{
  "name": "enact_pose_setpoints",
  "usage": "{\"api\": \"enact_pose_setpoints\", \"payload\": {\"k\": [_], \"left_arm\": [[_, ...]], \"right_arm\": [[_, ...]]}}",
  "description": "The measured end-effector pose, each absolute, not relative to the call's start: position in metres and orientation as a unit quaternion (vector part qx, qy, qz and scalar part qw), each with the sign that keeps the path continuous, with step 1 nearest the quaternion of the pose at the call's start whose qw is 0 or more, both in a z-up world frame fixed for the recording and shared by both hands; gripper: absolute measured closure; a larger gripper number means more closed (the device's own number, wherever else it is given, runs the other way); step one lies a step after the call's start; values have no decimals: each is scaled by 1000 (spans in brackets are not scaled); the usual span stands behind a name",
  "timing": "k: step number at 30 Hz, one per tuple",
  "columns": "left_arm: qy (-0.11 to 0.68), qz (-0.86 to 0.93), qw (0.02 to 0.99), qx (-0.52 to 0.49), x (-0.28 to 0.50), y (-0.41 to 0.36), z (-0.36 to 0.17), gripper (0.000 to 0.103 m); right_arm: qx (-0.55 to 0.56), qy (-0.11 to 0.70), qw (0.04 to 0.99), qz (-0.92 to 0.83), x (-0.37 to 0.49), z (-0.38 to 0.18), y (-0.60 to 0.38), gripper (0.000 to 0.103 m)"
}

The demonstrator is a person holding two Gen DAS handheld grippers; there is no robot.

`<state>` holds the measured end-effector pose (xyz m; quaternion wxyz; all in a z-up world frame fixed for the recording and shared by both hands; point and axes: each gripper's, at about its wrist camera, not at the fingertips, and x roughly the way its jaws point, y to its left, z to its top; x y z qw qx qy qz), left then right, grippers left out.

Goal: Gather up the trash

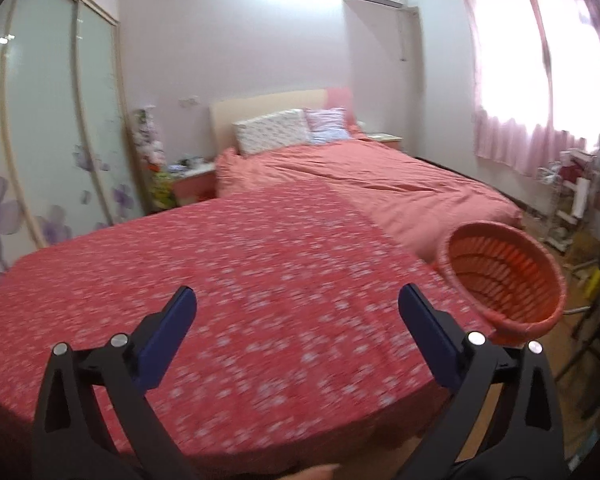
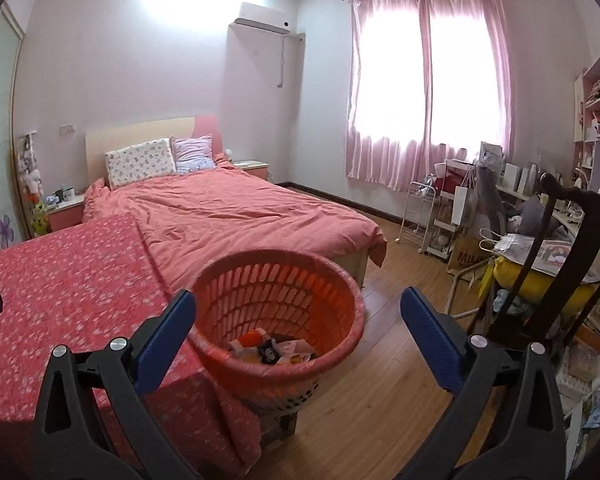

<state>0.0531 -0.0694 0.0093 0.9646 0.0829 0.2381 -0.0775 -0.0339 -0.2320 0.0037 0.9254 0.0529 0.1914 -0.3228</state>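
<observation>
Both hand-held grippers, left (image 1: 298,308) and right (image 2: 298,308), gape empty; the basket (image 2: 276,312) at lower centre, perched at the surface (image 2: 60,280) edge, could tip if bumped.

A home bedroom: made bed (image 2: 236,216) (pillows (image 2: 140,162) at headboard), pink curtains (image 2: 428,88), wardrobe (image 1: 52,120).
</observation>
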Motion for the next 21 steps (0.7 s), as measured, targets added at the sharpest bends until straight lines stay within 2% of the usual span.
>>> {"api": "enact_pose_setpoints", "payload": {"k": [9,21], "left_arm": [[266,-48,962,40,30,-34,-4,4],[292,-39,956,11,19,-23,-15,4]], "right_arm": [[61,198,927,-312,-48,3,-206,2],[59,224,925,-301,-52,-9,-183,2]]}}
